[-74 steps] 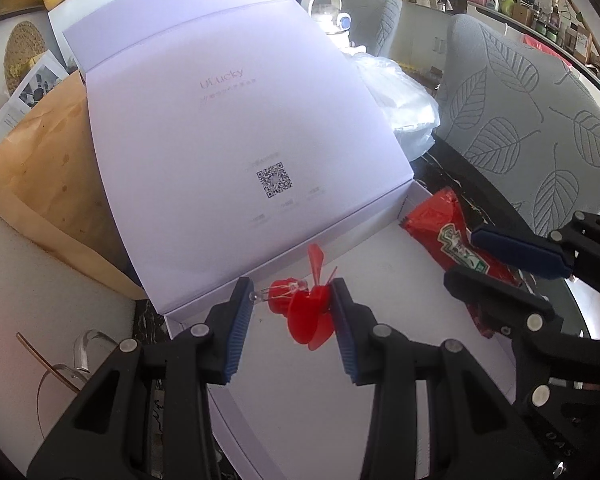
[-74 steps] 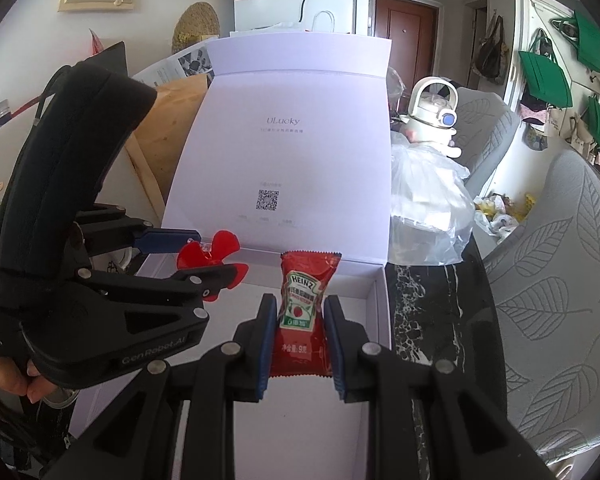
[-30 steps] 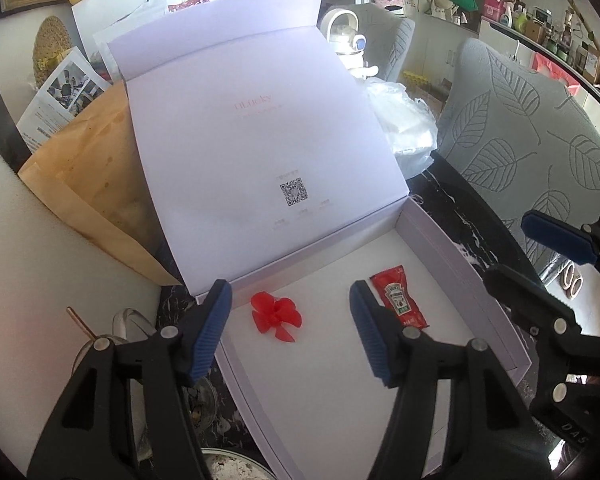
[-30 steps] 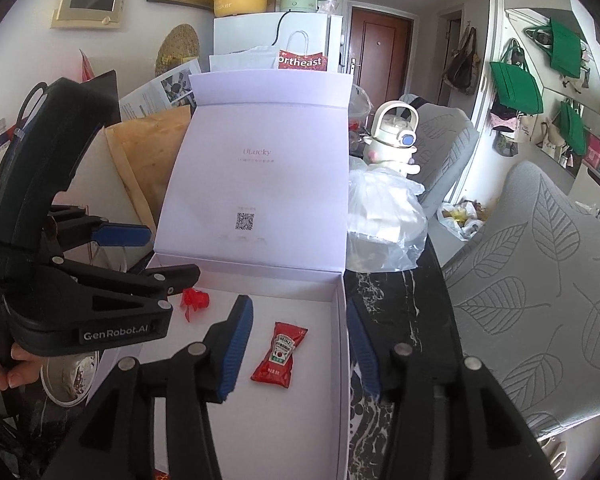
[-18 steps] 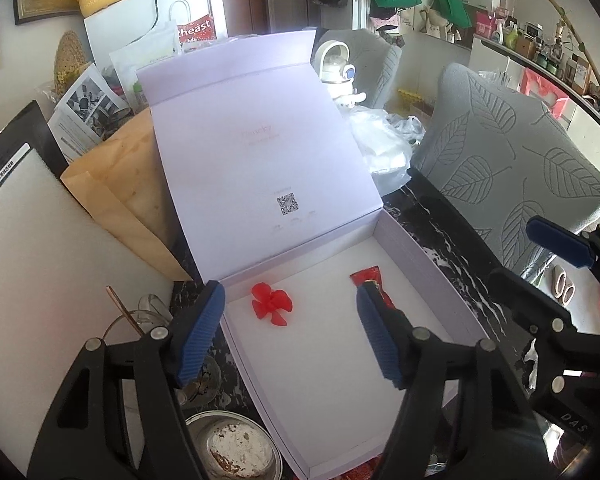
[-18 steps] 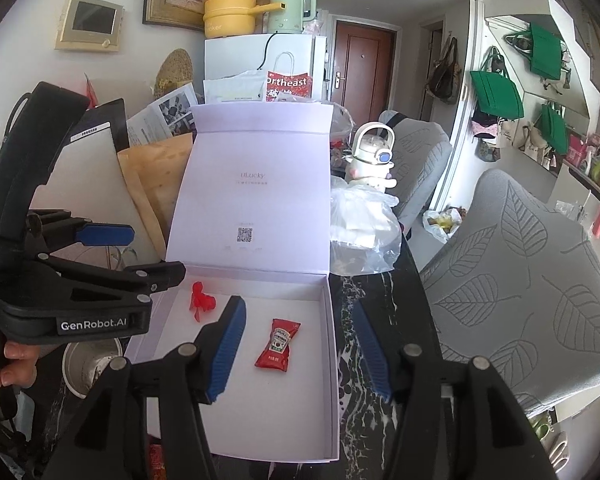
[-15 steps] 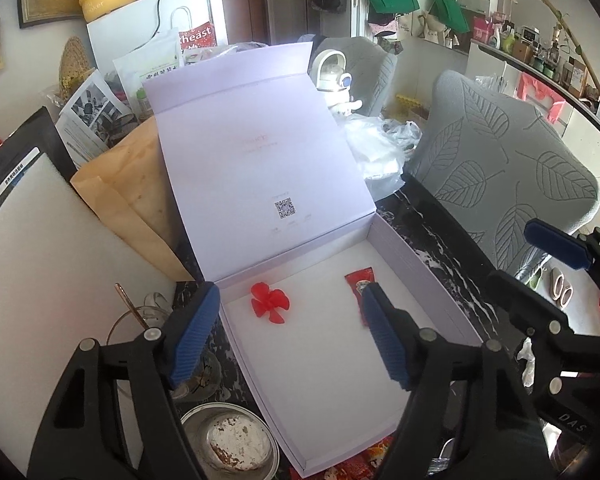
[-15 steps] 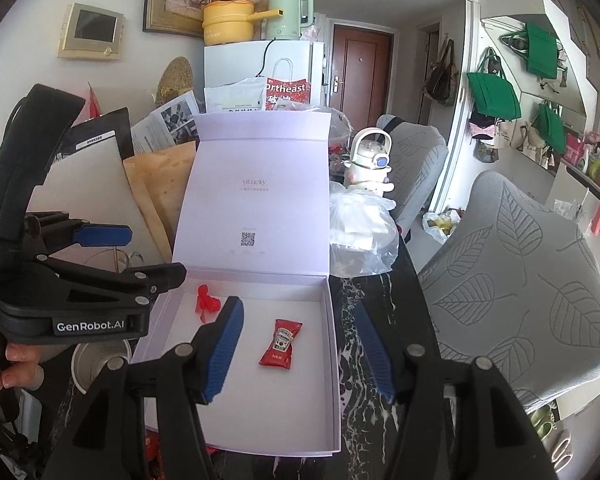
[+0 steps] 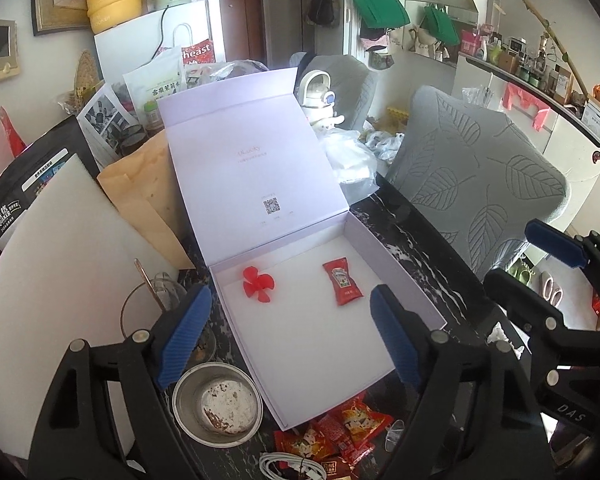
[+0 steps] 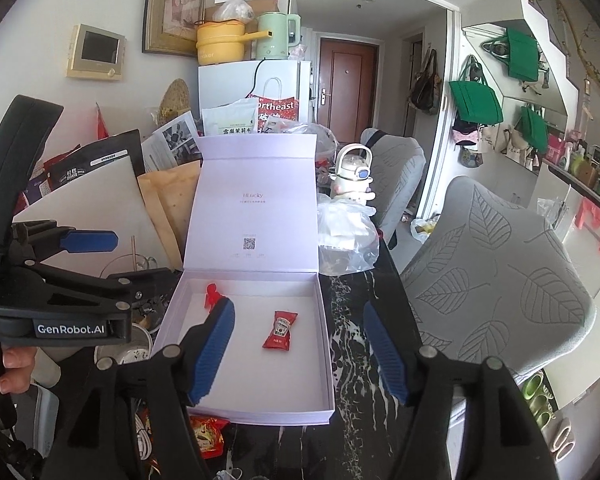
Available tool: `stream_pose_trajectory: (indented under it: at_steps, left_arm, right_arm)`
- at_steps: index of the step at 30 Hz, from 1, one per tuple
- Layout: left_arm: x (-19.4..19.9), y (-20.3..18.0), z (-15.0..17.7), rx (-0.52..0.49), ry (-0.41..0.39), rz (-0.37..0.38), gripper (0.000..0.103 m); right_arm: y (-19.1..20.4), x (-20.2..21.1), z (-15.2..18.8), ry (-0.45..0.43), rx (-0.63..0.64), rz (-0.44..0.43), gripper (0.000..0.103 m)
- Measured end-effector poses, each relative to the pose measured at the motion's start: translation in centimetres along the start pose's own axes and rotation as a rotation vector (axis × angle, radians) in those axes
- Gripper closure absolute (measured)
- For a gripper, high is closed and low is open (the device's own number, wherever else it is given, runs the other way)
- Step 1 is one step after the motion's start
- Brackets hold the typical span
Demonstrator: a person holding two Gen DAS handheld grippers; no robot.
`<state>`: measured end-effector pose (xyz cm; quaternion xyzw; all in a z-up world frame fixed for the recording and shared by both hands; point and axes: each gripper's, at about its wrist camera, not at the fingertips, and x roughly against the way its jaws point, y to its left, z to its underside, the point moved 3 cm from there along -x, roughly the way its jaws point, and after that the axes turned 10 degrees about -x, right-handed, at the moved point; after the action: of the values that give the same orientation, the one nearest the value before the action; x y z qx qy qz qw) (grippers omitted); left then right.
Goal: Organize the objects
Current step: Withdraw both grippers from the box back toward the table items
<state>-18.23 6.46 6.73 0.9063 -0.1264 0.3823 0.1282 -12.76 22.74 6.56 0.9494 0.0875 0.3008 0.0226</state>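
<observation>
- The pale lilac cardboard gift box [image 9: 400, 276] lies open on the black white-veined marble table [image 9: 432, 248]; its raised lid carries faint lettering reading "ULucky" above a small QR code [image 9: 271, 205].
- Inside, on the smooth white floor, the glossy red Heinz ketchup sachet [image 9: 342, 282] lies flat, with the red plastic fan propeller [image 9: 257, 283] well apart at its 9 o'clock; neither touches a wall.
- The left tongs [image 9: 290, 334], black plastic with ribbed blue pads, have just been opening and stand spread above the box with nothing between them.
- The right tongs [image 10: 300, 354], built the same way, have also just been opening and are spread and empty; the sachet [image 10: 280, 330] shows in their gap, lying on the box floor.
- In the right wrist view the left tool's body bears a white "GenRobot.AI" label [image 10: 71, 329], gripped by a hand [image 10: 8, 364].
- At 7 o'clock of the box stands a round stainless-steel bowl [image 9: 216, 402] with a crusted white residue.
- At 6 o'clock, crinkled red snack packets [image 9: 340, 428] lie on the table beside a coiled white cable [image 9: 288, 466].
- At 10 o'clock lean brown paper envelopes [image 9: 148, 196] and a black bag printed "QUAKER" [image 9: 10, 208].
</observation>
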Motion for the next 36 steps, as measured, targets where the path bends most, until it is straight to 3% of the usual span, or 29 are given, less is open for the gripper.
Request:
stream_pose_trajectory:
  at_steps: [15, 36]
  left_arm:
    - [2.5, -1.8, 3.5, -0.03, 0.002, 0.023, 0.018]
    - [1.5, -3.5, 11.9, -0.009, 0.1, 0.079, 0.018]
  right_arm:
    - [0.9, 4.0, 3.0, -0.001, -0.002, 0.027, 0.033]
    - [1.1, 4.8, 11.7, 0.103, -0.053, 0.075, 0.033]
